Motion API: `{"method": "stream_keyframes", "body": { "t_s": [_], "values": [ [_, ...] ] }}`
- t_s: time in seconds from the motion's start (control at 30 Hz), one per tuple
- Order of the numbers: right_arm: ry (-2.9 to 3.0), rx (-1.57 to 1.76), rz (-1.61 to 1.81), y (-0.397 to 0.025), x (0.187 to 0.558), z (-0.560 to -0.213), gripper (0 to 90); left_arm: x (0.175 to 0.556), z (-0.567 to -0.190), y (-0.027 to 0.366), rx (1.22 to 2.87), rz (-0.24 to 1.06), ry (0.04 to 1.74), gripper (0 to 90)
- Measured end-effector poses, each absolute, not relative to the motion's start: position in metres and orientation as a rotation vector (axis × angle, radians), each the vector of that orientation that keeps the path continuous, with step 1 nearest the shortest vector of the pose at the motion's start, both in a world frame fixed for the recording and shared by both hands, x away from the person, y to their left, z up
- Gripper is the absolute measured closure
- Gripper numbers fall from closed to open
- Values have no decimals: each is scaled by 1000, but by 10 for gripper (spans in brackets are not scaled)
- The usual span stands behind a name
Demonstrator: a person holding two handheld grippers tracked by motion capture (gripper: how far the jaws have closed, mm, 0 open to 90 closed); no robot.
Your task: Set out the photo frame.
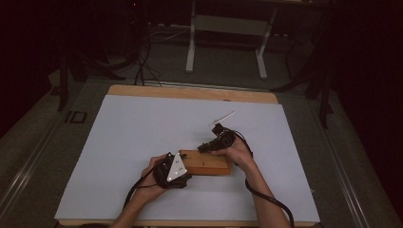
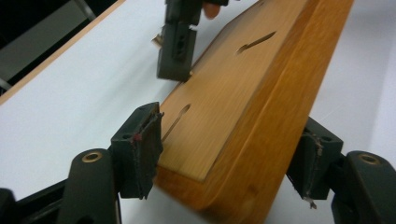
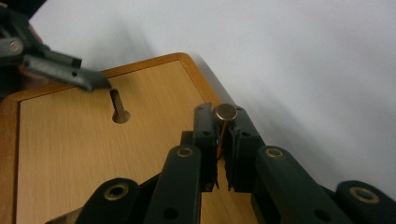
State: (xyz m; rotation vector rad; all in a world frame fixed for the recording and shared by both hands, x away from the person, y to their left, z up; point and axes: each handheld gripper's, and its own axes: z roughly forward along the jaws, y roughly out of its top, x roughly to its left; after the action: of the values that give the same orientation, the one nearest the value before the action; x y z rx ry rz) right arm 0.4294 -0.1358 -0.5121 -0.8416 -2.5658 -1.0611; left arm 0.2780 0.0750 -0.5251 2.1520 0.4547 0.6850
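We've got the left claw [image 2: 229, 158] straddling the near end of the block [image 2: 252, 107], jaws on either side of it; the left-hand pad sits against the block's edge, the other looks just shy of the side, so it's a brace, maybe not a full clamp. The block lies flat on the white surface [image 1: 133, 137], toward the near edge, between both hands.

Right claw [image 3: 223, 154] is nearly closed, pinching a thin brass pin [image 3: 225, 113] w/ a round flat head, head poking up past the tips. It hovers over the block's right edge, w/ the keyhole slot [image 3: 119, 109] further left.

Step in hand, as we read it: get that pin into a slot. To do it well, we keep the left claw firm so the block can't skid, bring the pin's head over the slot's wide round end, line it up, then slide it along the narrow part. Slow approach, no twisting.

Labels, brands, writing: none we can read anywhere.
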Motion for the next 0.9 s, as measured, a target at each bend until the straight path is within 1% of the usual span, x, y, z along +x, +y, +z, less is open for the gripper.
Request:
{"method": "stream_keyframes", "body": {
  "t_s": [0.1, 0.2, 0.37, 0.47, 0.67, 0.8, 0.9],
  "values": [
    [-2601, -844, -1062, -136, 427, -510, 807, 279, -523, 78, 2128, 686, 471, 364],
    [-2617, -842, -1083, -136, 425, -509, 741, 281, -520, 81, 2100, 655, 489, 380],
    [-2637, -834, -1126, -141, 418, -506, 642, 281, -519, 81, 2098, 655, 492, 389],
    [-2652, -845, -1158, -147, 413, -504, 618, 283, -518, 81, 2088, 650, 500, 396],
    [-2740, -857, -1225, -158, 400, -496, 602, 284, -516, 81, 2078, 644, 516, 403],
    [-2786, -868, -1314, -168, 392, -487, 577, 286, -515, 81, 2078, 633, 526, 405],
    [-2789, -878, -1401, -176, 386, -482, 575, 287, -514, 81, 2075, 629, 531, 405]
  ]
}}
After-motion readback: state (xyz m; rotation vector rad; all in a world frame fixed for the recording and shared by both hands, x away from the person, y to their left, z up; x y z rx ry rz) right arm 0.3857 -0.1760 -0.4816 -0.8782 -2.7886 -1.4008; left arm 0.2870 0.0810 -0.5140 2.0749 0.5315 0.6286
